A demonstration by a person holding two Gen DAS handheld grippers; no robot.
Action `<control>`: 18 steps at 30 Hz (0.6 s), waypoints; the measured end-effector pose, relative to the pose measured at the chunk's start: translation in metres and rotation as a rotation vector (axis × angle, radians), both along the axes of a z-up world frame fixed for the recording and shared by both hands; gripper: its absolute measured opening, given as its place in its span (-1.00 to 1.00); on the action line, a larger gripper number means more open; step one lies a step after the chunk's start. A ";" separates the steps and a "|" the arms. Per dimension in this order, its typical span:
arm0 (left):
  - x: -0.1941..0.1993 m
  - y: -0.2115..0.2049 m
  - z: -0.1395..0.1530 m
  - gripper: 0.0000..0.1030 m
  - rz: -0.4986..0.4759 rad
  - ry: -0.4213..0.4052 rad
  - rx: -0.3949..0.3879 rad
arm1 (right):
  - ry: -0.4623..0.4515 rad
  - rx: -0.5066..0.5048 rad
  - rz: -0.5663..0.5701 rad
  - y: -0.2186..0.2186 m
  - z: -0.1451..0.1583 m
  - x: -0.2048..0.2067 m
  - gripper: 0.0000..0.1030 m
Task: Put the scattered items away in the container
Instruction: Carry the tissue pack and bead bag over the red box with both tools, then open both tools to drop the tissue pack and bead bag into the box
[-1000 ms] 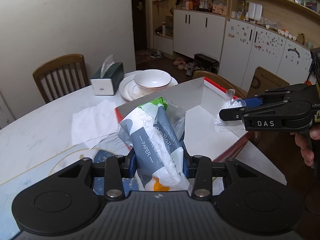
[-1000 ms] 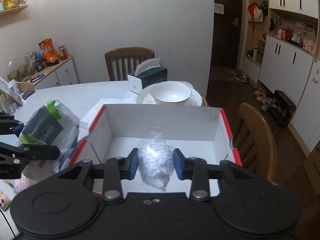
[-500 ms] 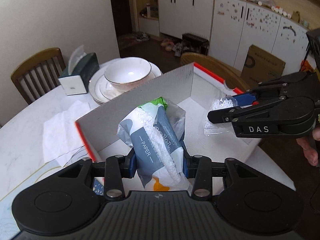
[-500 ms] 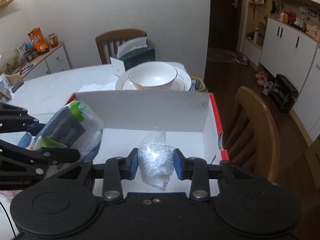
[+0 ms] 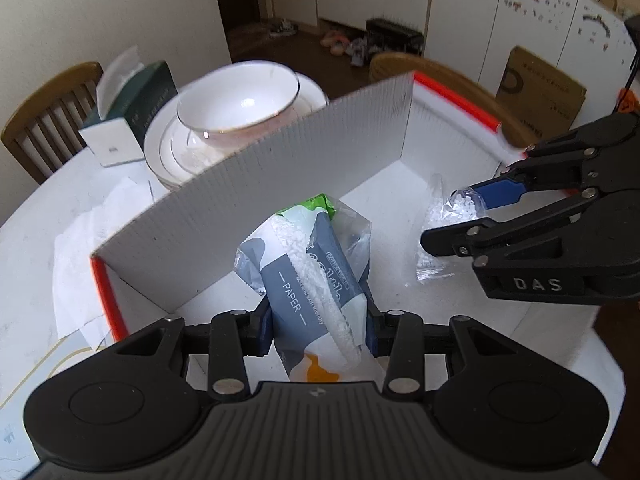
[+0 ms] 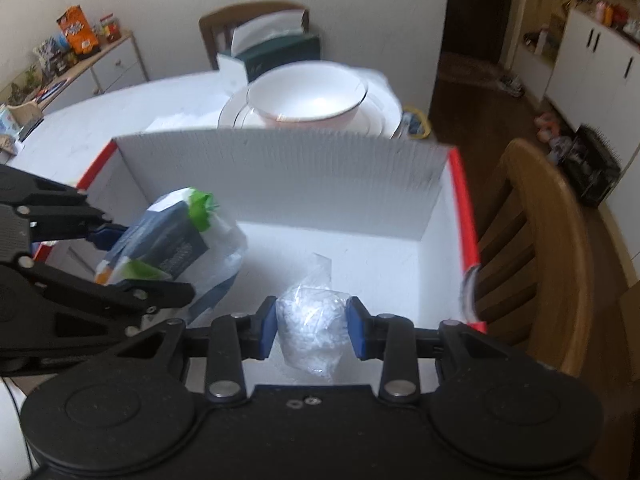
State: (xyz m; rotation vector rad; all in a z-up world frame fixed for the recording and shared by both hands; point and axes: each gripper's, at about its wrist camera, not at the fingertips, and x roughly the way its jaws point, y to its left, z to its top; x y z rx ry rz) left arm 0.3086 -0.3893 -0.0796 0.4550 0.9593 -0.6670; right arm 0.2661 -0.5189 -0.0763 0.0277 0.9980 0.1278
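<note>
1. Left wrist view: left claw (image 5: 318, 330) clenches the paper pack (image 5: 312, 280) over the box (image 5: 256, 200).
2. Right claw (image 6: 311, 326) clenches a clear bag (image 6: 310, 322) inside the box, on the tabletop (image 5: 28, 256).

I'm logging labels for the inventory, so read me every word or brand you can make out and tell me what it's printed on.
"PAPER": on the tissue pack held in the left tool.
"DAS": on the side of the right tool.
Smaller print on the tissue pack: blurred, unreadable.
Print on the cardboard box, tissue box and snack bags: too small or blurred.
</note>
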 end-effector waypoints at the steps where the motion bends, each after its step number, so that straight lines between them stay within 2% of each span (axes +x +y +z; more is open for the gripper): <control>1: 0.002 -0.001 -0.003 -0.23 0.003 0.008 0.009 | 0.013 -0.003 0.007 0.001 -0.002 0.001 -0.32; 6: 0.011 -0.003 -0.016 -0.23 0.012 0.054 0.041 | 0.061 -0.026 0.051 0.006 -0.011 0.004 -0.32; 18: 0.024 -0.007 -0.033 -0.18 0.024 0.159 0.077 | 0.167 -0.024 0.056 0.004 -0.022 0.012 -0.25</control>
